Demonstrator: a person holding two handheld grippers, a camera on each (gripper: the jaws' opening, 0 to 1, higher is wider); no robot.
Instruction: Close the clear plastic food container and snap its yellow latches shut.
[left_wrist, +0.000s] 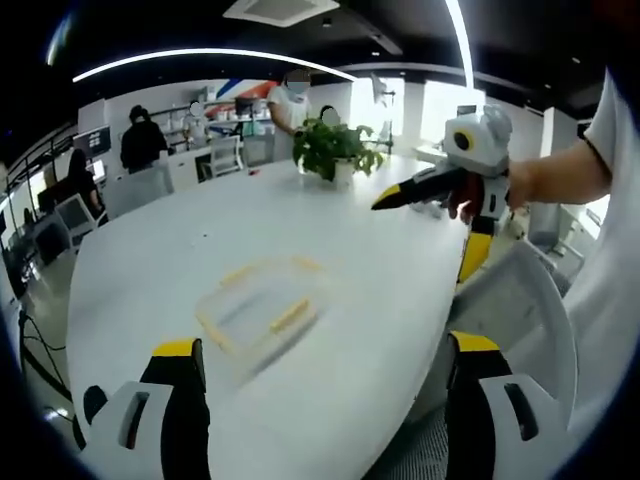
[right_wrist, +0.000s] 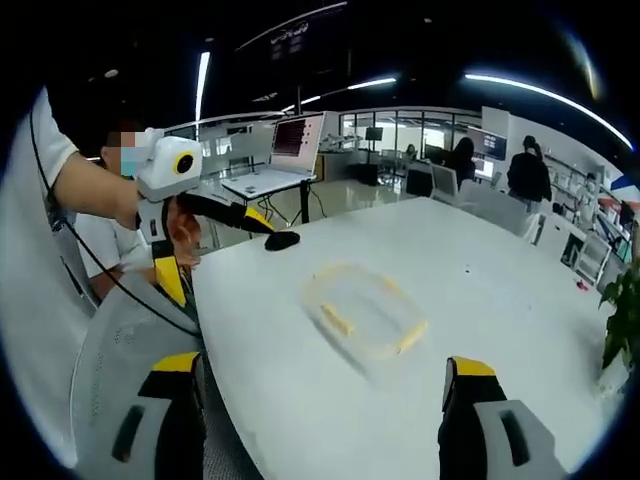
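Note:
The clear plastic container (left_wrist: 262, 305) lies flat on the white table (left_wrist: 150, 250), blurred, with yellow latches along its sides. My left gripper (left_wrist: 325, 345) is open, its jaws spread wide just short of the container's near edge and holding nothing. In the right gripper view the container (right_wrist: 365, 312) sits straight ahead of my right gripper (right_wrist: 322, 368), which is also open and holds nothing. The right gripper (left_wrist: 388, 201) hangs above the table's far right, held by a hand. The left gripper (right_wrist: 262, 225) hovers at the table's left edge. Whether the lid is seated I cannot tell.
A potted plant (left_wrist: 335, 150) stands at the table's far end. A black mouse-like object (right_wrist: 282, 240) lies near the table edge. A grey chair (right_wrist: 130, 350) sits beside the table. People stand at desks in the background.

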